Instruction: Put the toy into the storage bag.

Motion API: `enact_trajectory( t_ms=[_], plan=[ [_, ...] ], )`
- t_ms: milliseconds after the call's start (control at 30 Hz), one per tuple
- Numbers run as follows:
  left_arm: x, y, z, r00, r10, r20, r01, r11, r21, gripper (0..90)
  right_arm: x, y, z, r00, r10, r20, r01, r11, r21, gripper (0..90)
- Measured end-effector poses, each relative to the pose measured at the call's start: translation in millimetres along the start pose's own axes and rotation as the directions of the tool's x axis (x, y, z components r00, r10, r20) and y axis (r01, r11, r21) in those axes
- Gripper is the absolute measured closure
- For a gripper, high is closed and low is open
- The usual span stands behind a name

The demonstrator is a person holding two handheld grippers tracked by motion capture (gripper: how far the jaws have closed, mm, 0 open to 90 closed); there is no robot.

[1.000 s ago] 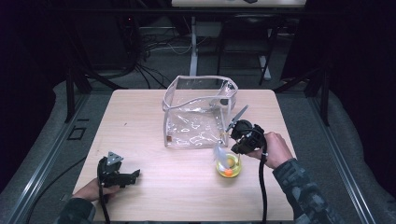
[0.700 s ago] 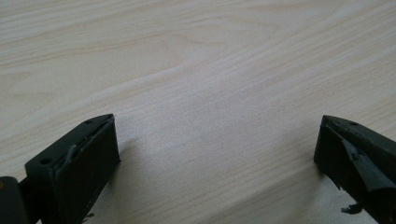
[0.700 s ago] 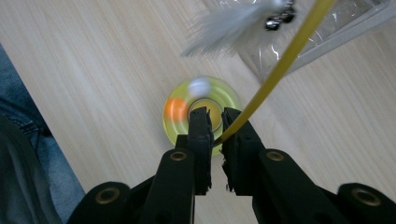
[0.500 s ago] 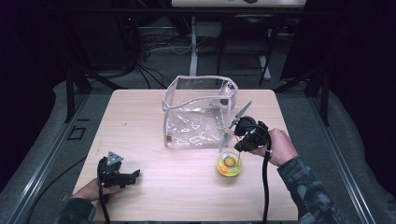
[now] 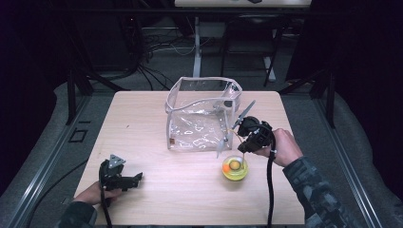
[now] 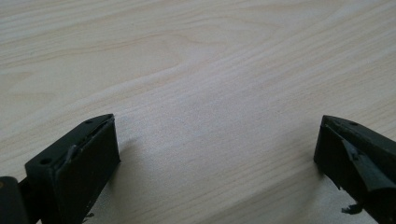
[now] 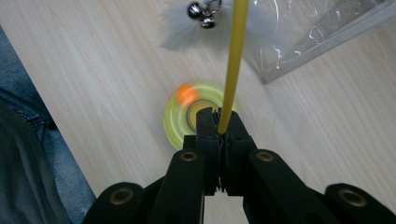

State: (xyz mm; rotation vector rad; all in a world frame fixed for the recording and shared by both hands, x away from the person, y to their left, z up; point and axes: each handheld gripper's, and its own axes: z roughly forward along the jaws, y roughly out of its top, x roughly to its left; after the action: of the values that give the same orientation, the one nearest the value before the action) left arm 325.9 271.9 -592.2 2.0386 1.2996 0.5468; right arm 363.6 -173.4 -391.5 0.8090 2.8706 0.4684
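Raised since the prior frame: right gripper [image 5: 241,136], beside clear bag [image 5: 199,114], above yellow disc [image 5: 235,167].
Left gripper view: left gripper [image 6: 215,149] spread over bare table [image 6: 196,60].
Right gripper view: jaws pinching yellow wand [image 7: 232,60]; bells [image 7: 201,13], feathers visible.

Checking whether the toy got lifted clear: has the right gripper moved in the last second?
Yes. The right gripper has risen away from the yellow dish and now sits further up-table beside the clear bag, shut on the yellow stick.
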Motion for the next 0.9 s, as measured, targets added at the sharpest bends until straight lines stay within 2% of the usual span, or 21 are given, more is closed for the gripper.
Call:
enact_trajectory(
  t_ms=[200, 467, 667, 900],
  plan=[
    [0.0, 0.0, 0.0, 1.0000, 0.000, 0.000, 0.000, 1.0000, 0.000, 0.1, -3.5, 2.2, -3.7, 1.0000, 0.003, -0.001, -0.003, 1.000, -0.013, 88.1],
    [0.0, 0.0, 0.0, 1.0000, 0.000, 0.000, 0.000, 1.0000, 0.000, 0.1, -8.5, 7.9, -18.5, 1.0000, 0.000, 0.007, 0.000, 1.000, -0.032, 88.1],
    [-0.2, -0.1, 0.0, 1.0000, -0.003, 0.001, 0.003, 1.0000, 0.000, 0.1, -12.4, 13.9, -28.6, 0.9998, -0.007, 0.019, 0.008, 1.000, -0.025, 88.1],
    [0.0, 0.0, -0.1, 1.0000, 0.000, 0.000, 0.000, 1.0000, 0.000, 0.1, -16.3, 20.7, -38.8, 0.9998, 0.004, 0.021, -0.003, 0.999, -0.044, 88.1]
  ],
)
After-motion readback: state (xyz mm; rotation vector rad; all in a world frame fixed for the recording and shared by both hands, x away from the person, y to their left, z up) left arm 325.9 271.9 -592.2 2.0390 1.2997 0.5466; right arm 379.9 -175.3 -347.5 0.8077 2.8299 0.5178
